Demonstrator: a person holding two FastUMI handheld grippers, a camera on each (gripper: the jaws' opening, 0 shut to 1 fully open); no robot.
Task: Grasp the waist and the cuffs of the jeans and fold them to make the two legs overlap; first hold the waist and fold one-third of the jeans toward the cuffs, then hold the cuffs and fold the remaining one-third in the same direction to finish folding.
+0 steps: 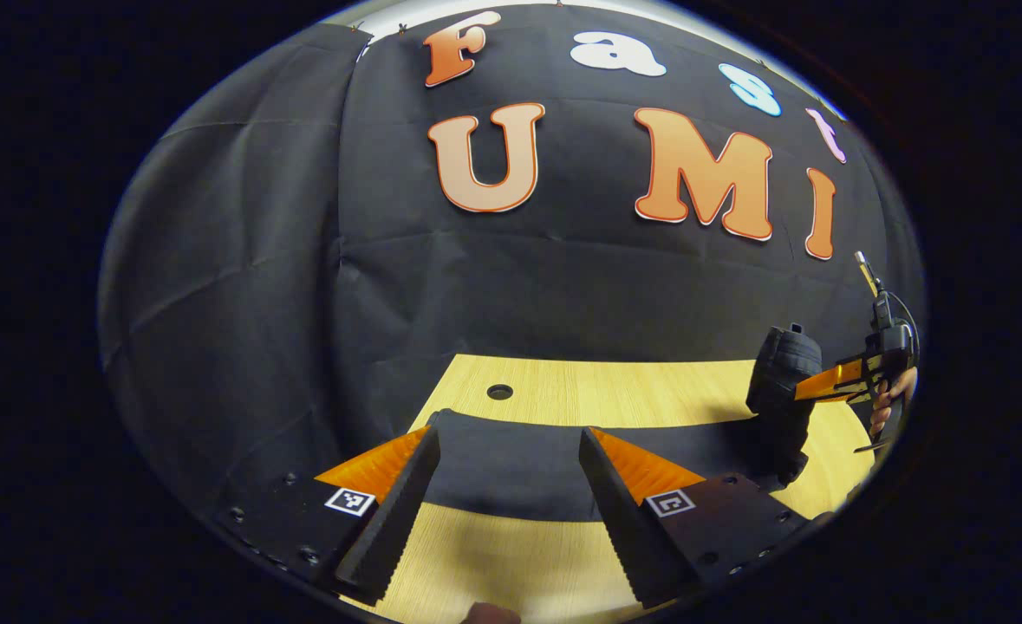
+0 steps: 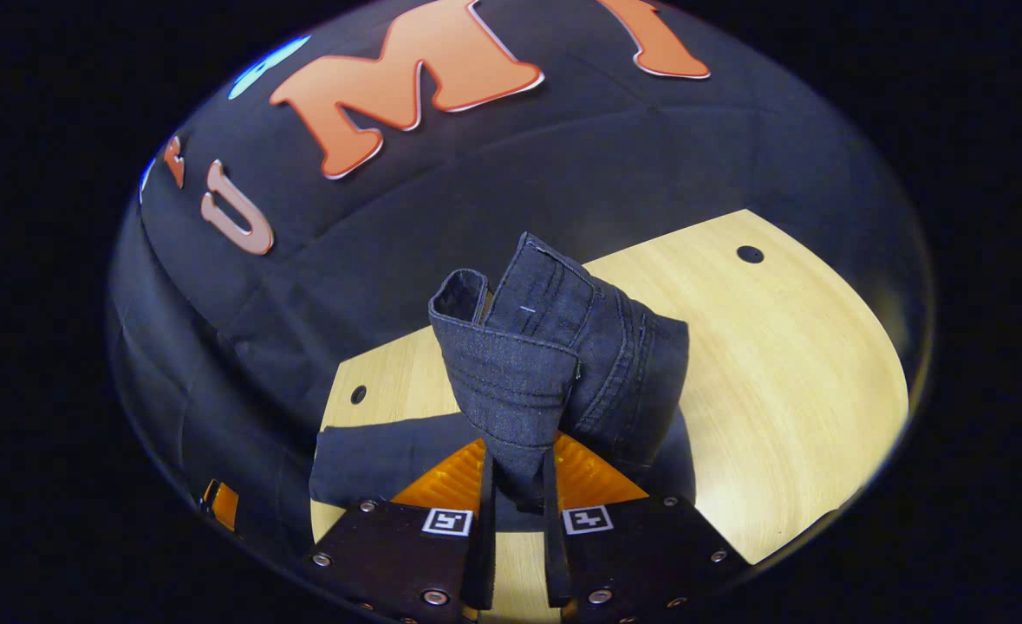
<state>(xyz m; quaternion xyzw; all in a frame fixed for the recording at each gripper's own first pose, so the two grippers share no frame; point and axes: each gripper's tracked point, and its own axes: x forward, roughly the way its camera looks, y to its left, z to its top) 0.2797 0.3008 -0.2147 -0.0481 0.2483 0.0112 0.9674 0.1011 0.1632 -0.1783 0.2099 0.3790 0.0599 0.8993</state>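
Lying flat across the pale wooden table (image 1: pixel 615 386), the dark jeans (image 1: pixel 511 472) stretch as a smooth band of denim from the left side toward the right in the left gripper view. The left gripper (image 1: pixel 511 494) hovers over that flat stretch with its jaws wide apart, touching nothing; bare tabletop shows between its fingers (image 1: pixel 393 511) nearer the camera. A round hole (image 1: pixel 499 392) sits in the table just behind the cloth. Farther right in this view, one end of the jeans is lifted off the table into a bunched, upright wad (image 1: pixel 784 381), pinched by the right gripper (image 1: pixel 810 387), with a person's hand (image 1: pixel 892 403) on its handle.

In the right gripper view, the flat part of the jeans (image 2: pixel 380 464) lies on the table at the left, running toward the booth's cloth wall. At the centre the right gripper (image 2: pixel 519 485) has its jaws closed tight on a raised fold of denim, and the cloth stands up above them as a thick bundle (image 2: pixel 554 347) showing a stitched hem, seams and the inside of an open tube of fabric. Whether this end is the waist or the cuffs I cannot tell. Two round holes mark the table (image 2: pixel 788 373), one at the left (image 2: pixel 358 394) near the flat denim and one at the far right (image 2: pixel 749 254).
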